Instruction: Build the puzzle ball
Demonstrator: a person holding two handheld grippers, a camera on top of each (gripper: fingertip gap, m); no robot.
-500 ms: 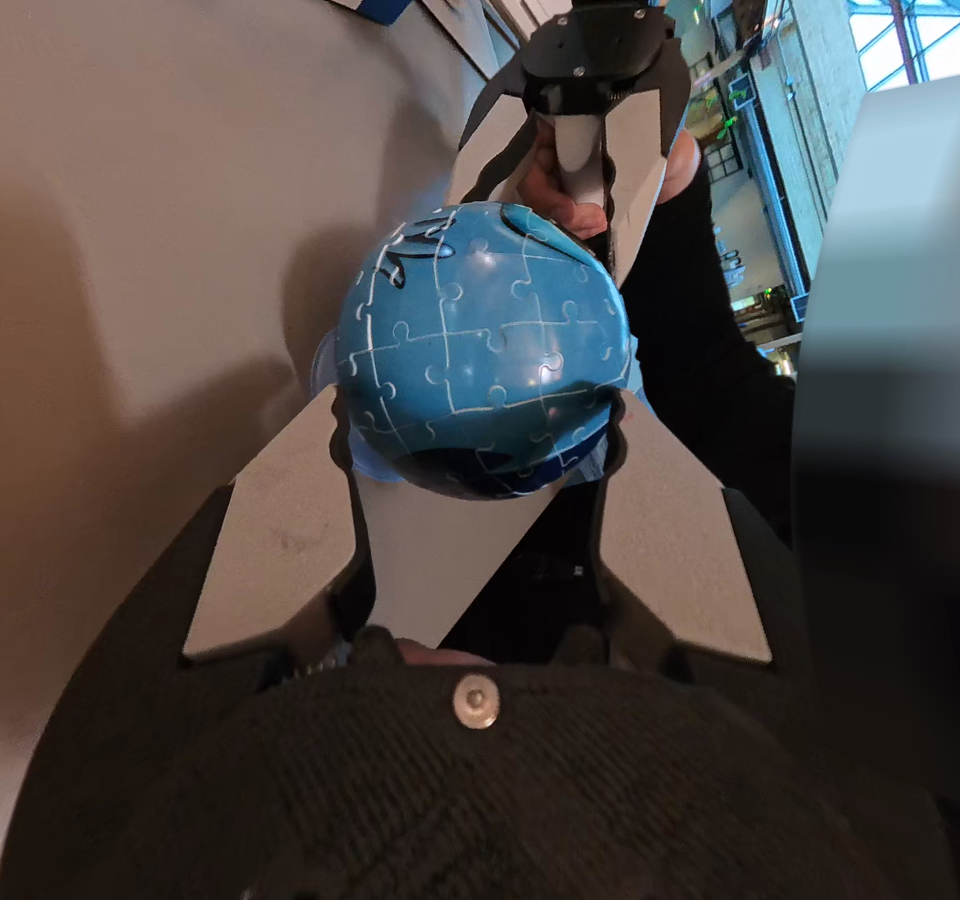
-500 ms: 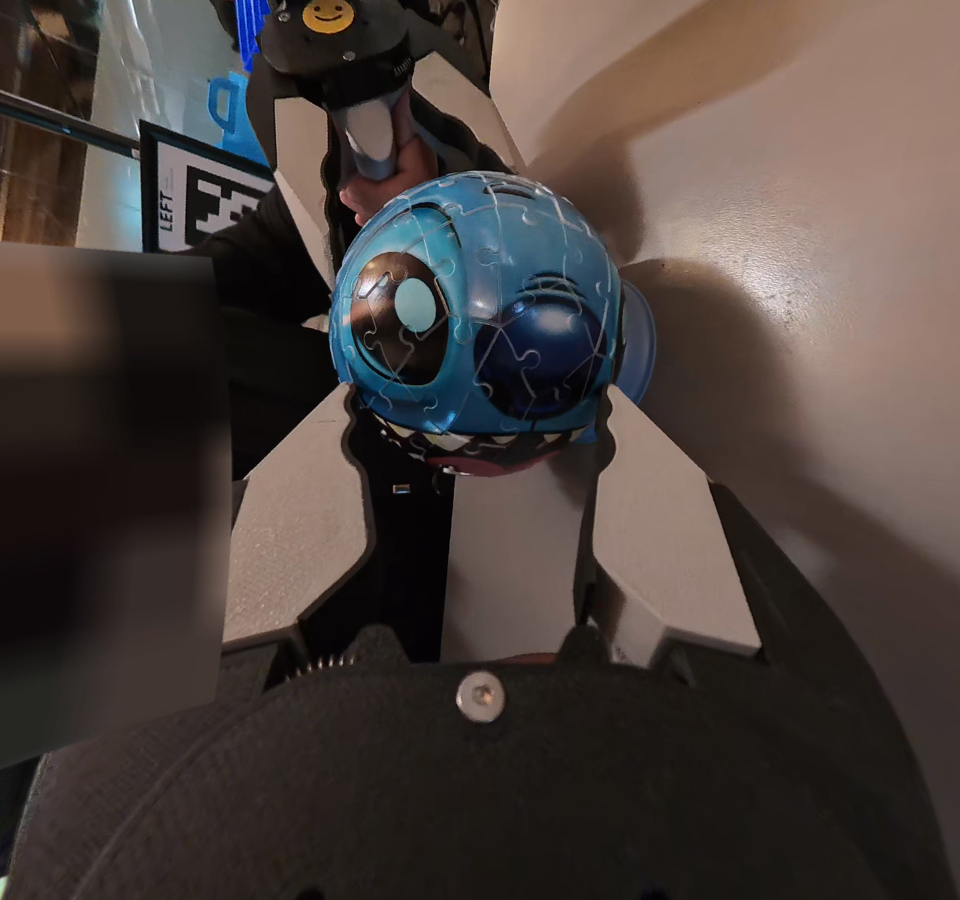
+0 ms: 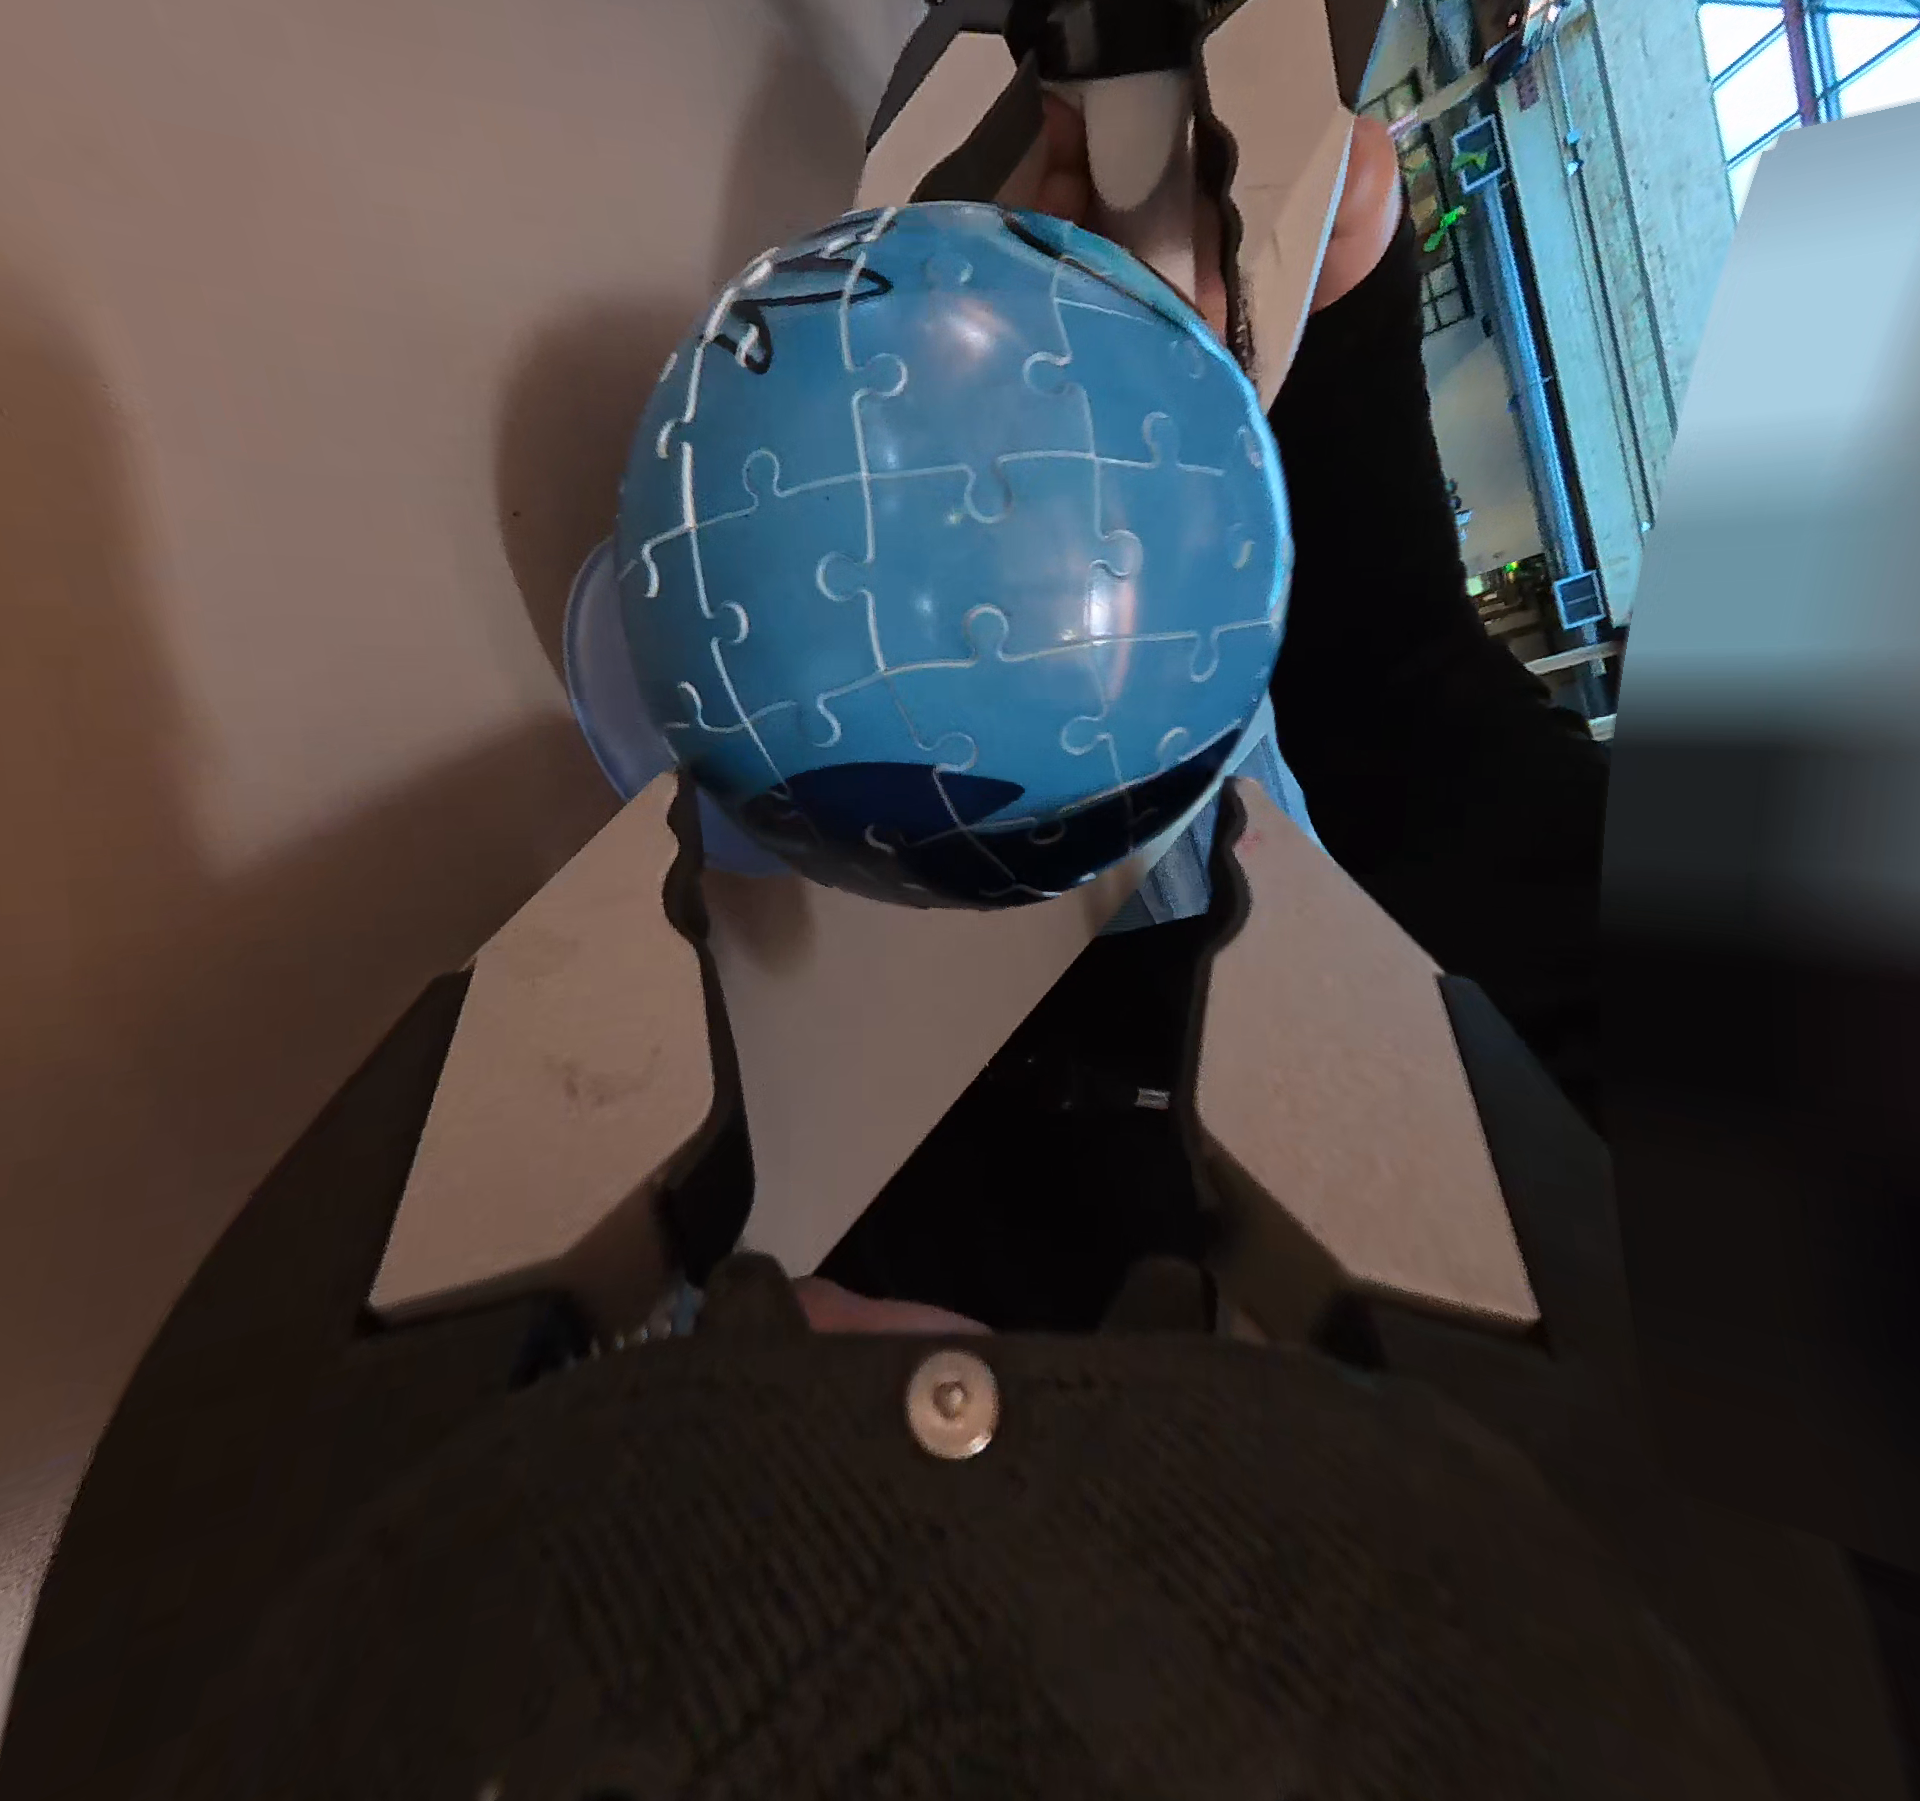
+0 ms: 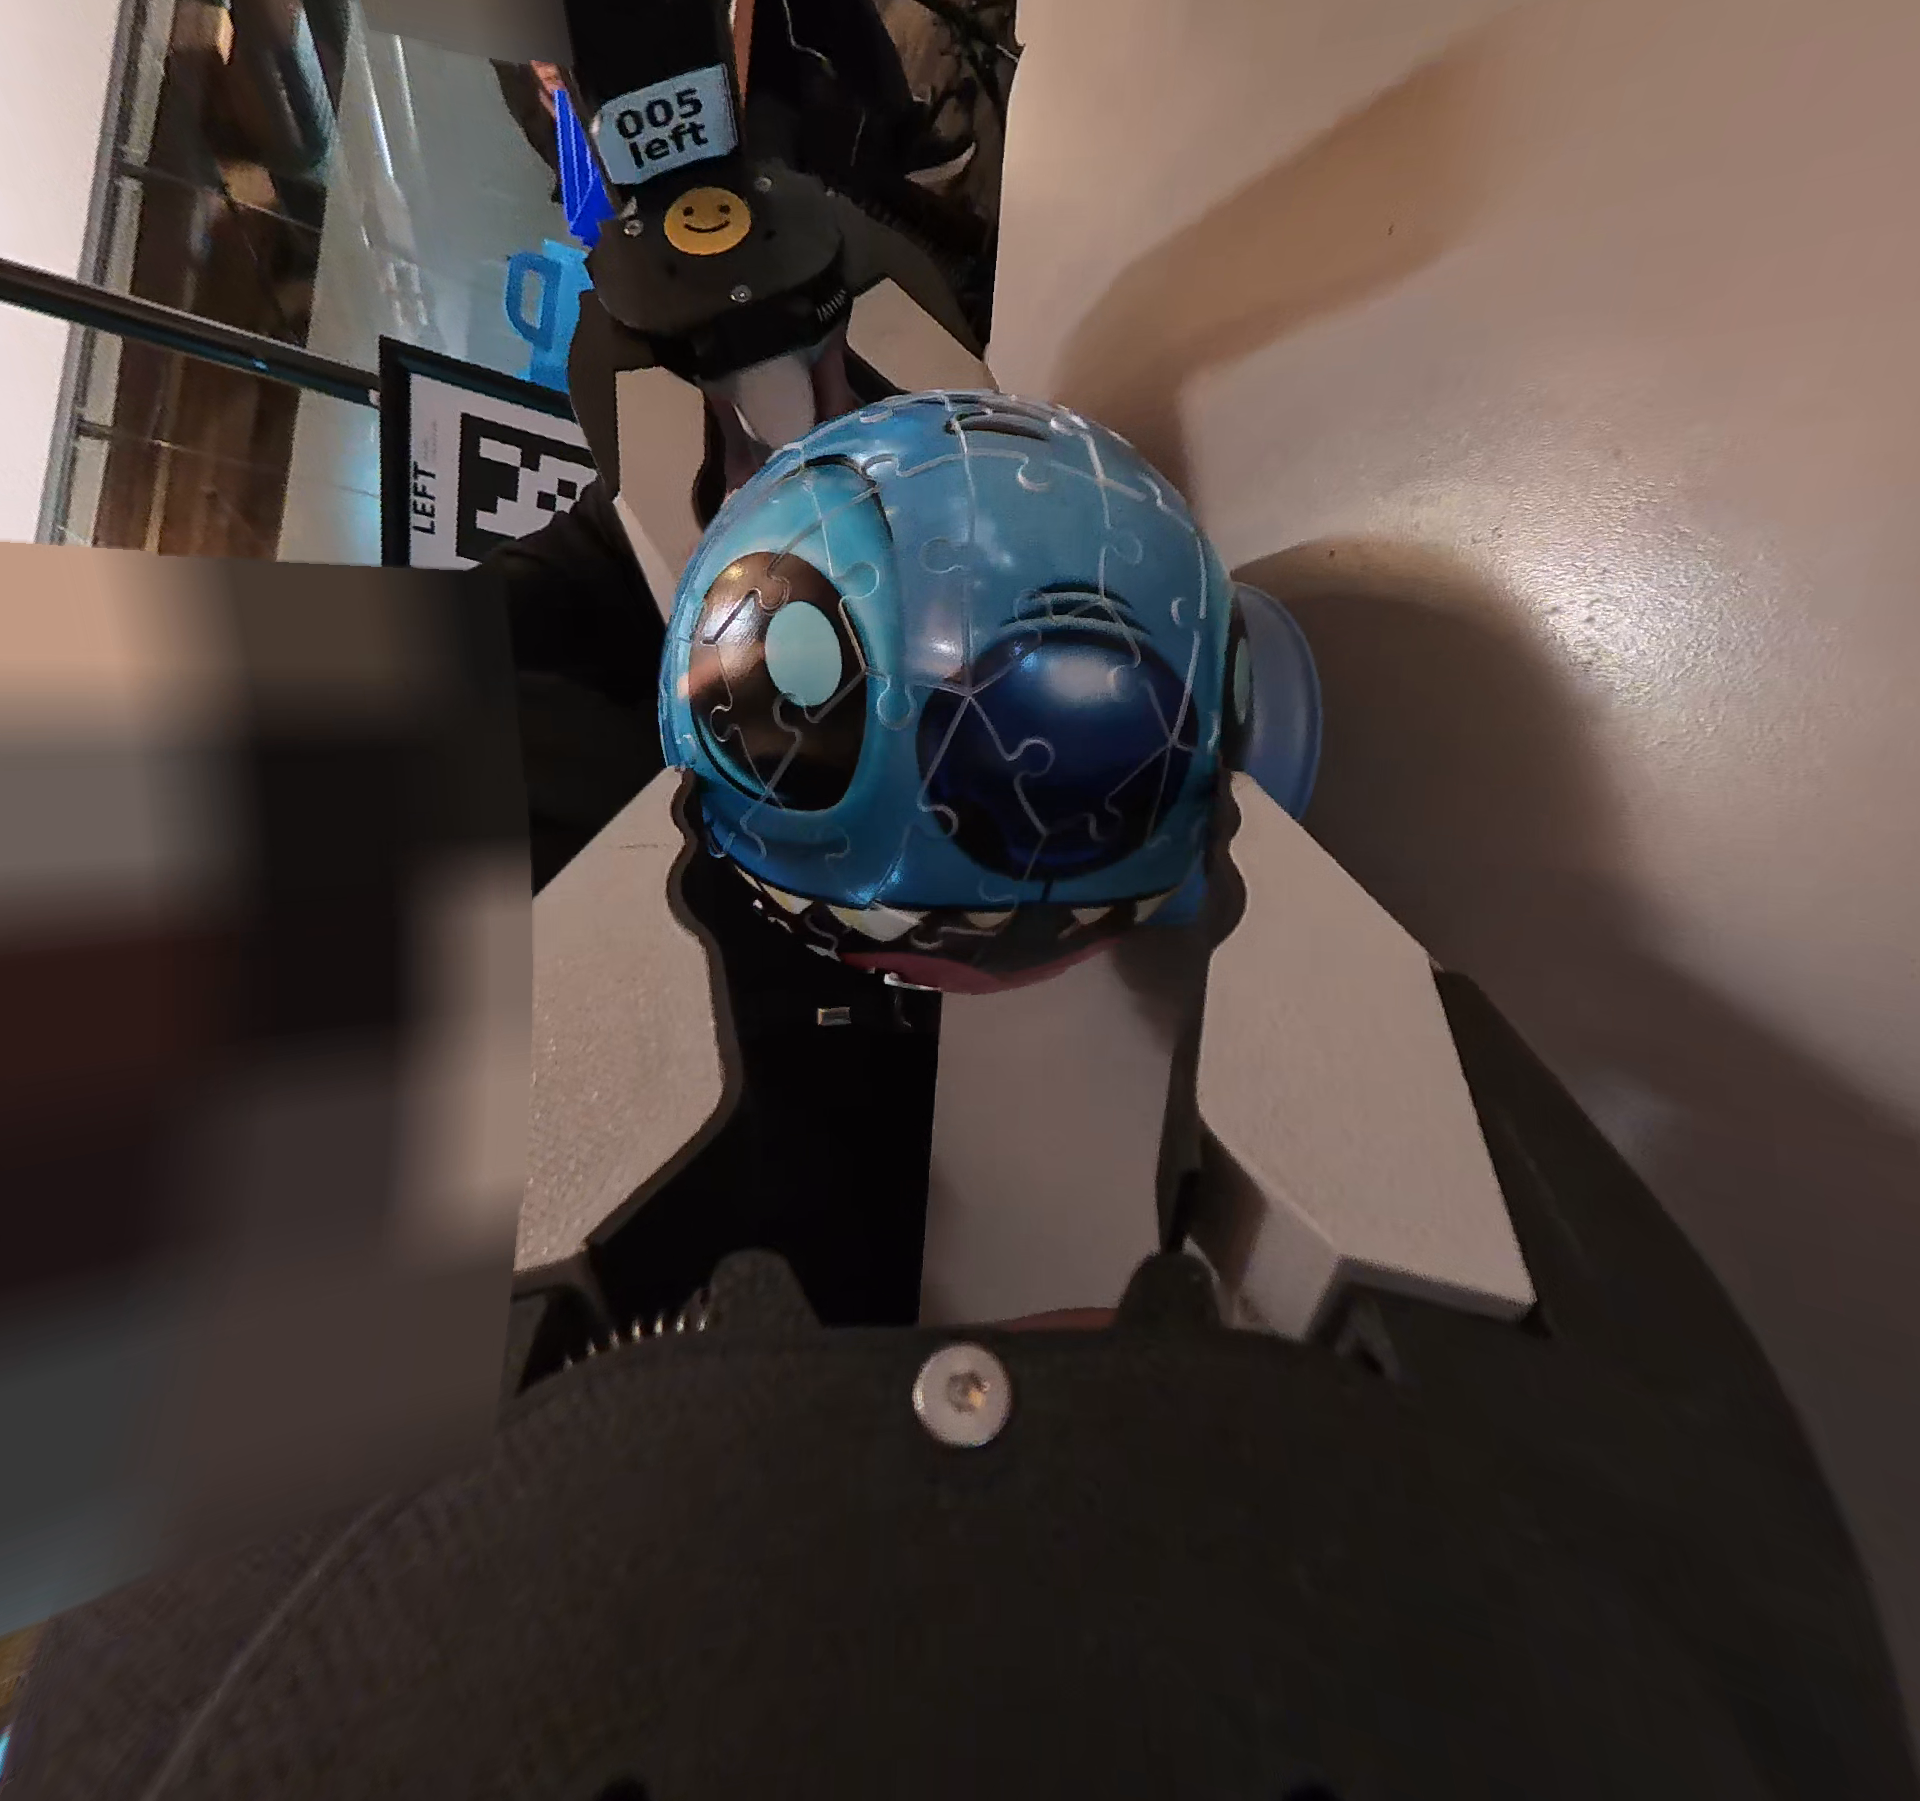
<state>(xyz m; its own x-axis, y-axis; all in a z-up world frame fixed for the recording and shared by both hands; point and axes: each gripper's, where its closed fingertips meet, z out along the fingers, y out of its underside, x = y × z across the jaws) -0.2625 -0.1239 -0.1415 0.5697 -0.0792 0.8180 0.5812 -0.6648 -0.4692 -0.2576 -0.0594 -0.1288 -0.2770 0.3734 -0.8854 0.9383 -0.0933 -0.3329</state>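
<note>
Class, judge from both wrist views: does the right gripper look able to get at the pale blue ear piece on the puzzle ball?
Probably not as it stands: the right gripper is already clamped on the puzzle ball, and the ear piece sits outside its fingers.

Black gripper [image 3: 956, 806] body, grey fingers [image 3: 582, 1055], silver screw [image 3: 951, 1406].

The puzzle ball [image 3: 951, 567] is sitting between the 2 grippers, which are facing each other from opposite sides. The left gripper [image 3: 956, 816] is pinching its near edge, the right gripper [image 4: 951, 852] the opposite edge. A pale table [image 3: 312, 297] is lying behind the ball.
</note>
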